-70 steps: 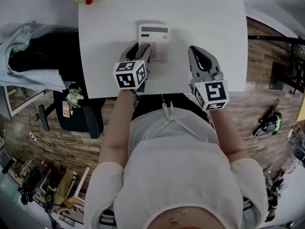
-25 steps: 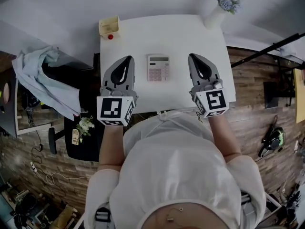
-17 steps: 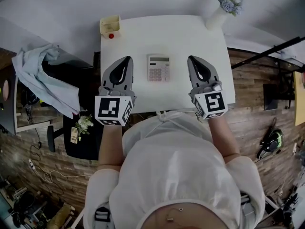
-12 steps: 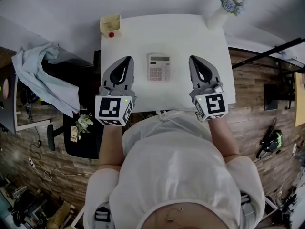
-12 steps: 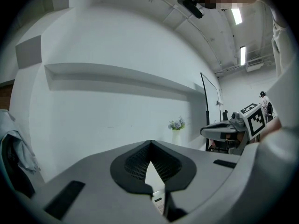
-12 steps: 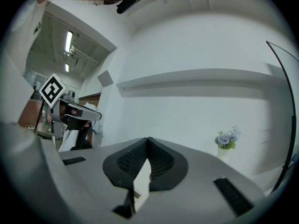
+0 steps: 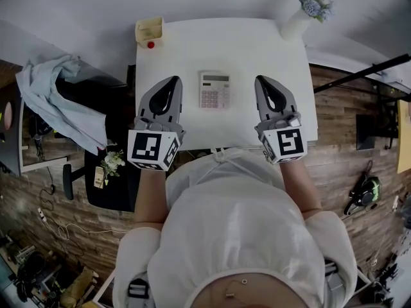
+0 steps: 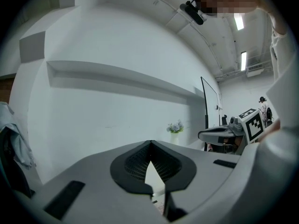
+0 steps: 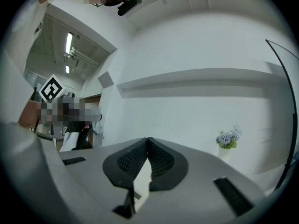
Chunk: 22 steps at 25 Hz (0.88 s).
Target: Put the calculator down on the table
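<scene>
Office-like workroom: white desk (image 7: 257, 43), black office chair (image 7: 90, 98), ceiling strip lights (image 8: 239, 21), cables (image 7: 61, 228) on wood floor (image 7: 347, 140).

The head view looks steeply down on the table (image 7: 192, 50) from high above. Both gripper views face level toward the wall (image 8: 117, 115) (sharing the flower vase (image 8: 174, 133), right of centre).

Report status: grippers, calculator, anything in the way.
Left gripper shut, empty. Right gripper shut, empty. Calculator flat on the table between them, touched by neither. Nothing in the way.
</scene>
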Each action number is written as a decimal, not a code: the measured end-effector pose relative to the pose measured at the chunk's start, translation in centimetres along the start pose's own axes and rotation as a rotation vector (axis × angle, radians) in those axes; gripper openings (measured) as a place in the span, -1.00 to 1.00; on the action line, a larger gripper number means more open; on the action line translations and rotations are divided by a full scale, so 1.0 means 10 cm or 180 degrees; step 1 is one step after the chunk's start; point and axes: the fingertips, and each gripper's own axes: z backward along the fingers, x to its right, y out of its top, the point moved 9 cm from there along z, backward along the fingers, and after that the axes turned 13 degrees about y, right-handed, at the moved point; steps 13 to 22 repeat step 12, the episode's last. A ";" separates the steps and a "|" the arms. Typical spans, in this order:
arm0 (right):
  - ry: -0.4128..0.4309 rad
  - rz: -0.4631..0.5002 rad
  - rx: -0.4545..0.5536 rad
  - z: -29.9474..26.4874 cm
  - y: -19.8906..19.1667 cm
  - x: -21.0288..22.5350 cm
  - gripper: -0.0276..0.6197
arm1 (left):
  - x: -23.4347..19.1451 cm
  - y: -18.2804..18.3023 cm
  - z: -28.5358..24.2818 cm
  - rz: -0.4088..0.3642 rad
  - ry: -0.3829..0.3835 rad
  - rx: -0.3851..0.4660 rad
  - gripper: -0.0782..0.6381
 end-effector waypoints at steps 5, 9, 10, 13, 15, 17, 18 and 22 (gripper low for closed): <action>0.0016 -0.0069 0.0004 -0.01 -0.03 0.01 -0.91 | -0.01 -0.04 -0.01 -0.0017 0.0074 -0.0037 -0.73; 0.0005 -0.0045 -0.0049 -0.01 -0.09 0.03 -0.91 | -0.02 -0.10 -0.03 -0.0032 0.0223 -0.0109 -0.73; 0.0019 -0.0036 -0.0050 0.00 -0.10 0.03 -0.91 | -0.02 -0.11 -0.03 -0.0023 0.0247 -0.0126 -0.73; 0.0050 -0.0022 -0.0050 0.00 -0.10 0.01 -0.91 | -0.02 -0.13 -0.04 -0.0002 0.0279 -0.0150 -0.73; 0.0050 -0.0022 -0.0050 0.00 -0.10 0.01 -0.91 | -0.02 -0.13 -0.04 -0.0002 0.0279 -0.0150 -0.73; 0.0050 -0.0022 -0.0050 0.00 -0.10 0.01 -0.91 | -0.02 -0.13 -0.04 -0.0002 0.0279 -0.0150 -0.73; 0.0050 -0.0022 -0.0050 0.00 -0.10 0.01 -0.91 | -0.02 -0.13 -0.04 -0.0002 0.0279 -0.0150 -0.73; 0.0050 -0.0022 -0.0050 0.00 -0.10 0.01 -0.91 | -0.02 -0.13 -0.04 -0.0002 0.0279 -0.0150 -0.73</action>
